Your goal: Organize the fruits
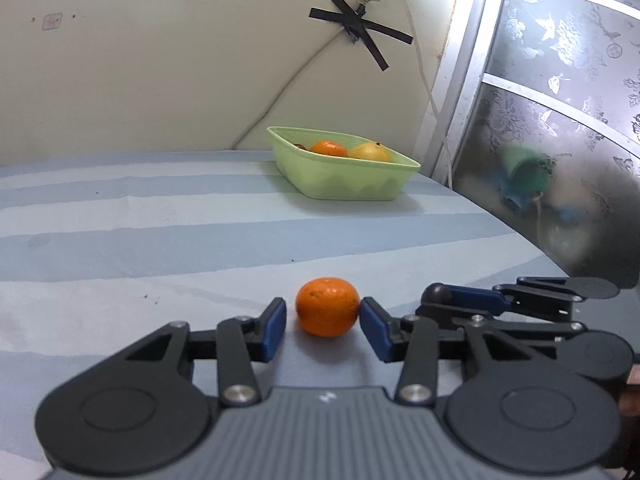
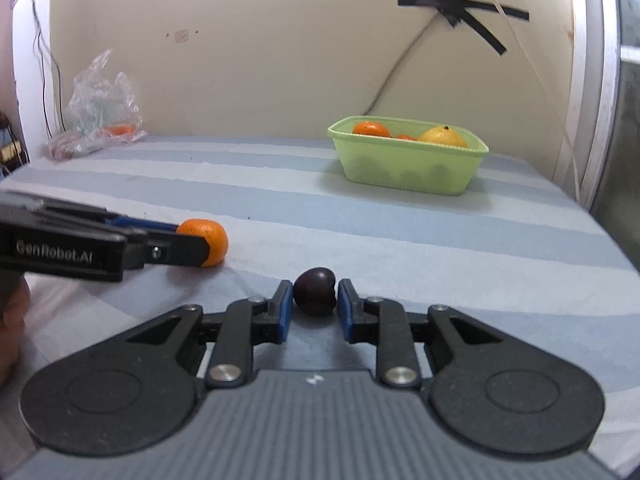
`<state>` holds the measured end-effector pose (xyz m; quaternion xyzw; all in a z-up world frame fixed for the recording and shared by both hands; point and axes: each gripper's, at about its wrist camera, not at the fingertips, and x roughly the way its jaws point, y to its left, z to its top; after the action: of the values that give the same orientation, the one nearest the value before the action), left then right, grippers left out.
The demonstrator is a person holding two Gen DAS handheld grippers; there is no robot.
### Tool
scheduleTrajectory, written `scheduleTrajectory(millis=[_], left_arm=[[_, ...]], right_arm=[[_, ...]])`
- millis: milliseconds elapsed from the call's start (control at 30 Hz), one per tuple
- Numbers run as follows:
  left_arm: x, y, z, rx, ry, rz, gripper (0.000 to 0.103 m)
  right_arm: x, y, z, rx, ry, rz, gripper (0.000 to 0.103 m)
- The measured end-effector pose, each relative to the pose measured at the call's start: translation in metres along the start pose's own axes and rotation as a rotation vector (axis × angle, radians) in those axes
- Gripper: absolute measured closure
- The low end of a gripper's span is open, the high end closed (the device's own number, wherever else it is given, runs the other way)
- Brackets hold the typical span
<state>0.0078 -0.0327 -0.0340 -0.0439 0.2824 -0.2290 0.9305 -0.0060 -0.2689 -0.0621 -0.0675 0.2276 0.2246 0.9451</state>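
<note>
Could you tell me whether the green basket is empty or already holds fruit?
It holds fruit: the green basket contains an orange and a yellow fruit above its rim.

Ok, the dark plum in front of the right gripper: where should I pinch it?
Across the plum's widest middle, straight ahead and low. It rests on the striped cloth between the right gripper's pads, so just close on its rounded flanks.

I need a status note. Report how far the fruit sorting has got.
Done: an orange and a yellow fruit already lie in the green basket. In hand: left gripper straddles an orange, right gripper a dark plum. Left: grasp and carry both over.
</note>
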Motion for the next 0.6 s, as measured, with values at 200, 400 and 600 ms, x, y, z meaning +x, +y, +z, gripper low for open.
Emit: scheduleTrajectory(millis=[200,400,600], left_arm=[[0.0015,-0.0033,-0.0006,0.010,-0.008,0.017,0.058],[-0.0014,-0.0047,-0.0022,0.017,-0.022,0.021,0.058],[-0.0019,-0.0046,-0.0018,0.021,-0.020,0.019,0.058]], right_arm=[[0.0004,-0.0031,0.0003,0.008,-0.001,0.002,0.074],[-0.0009,-0.0007,-0.0003,0.009,-0.001,0.000,0.073],[-0.0008,-0.0003,-0.0004,0.011,-0.001,0.001,0.073]])
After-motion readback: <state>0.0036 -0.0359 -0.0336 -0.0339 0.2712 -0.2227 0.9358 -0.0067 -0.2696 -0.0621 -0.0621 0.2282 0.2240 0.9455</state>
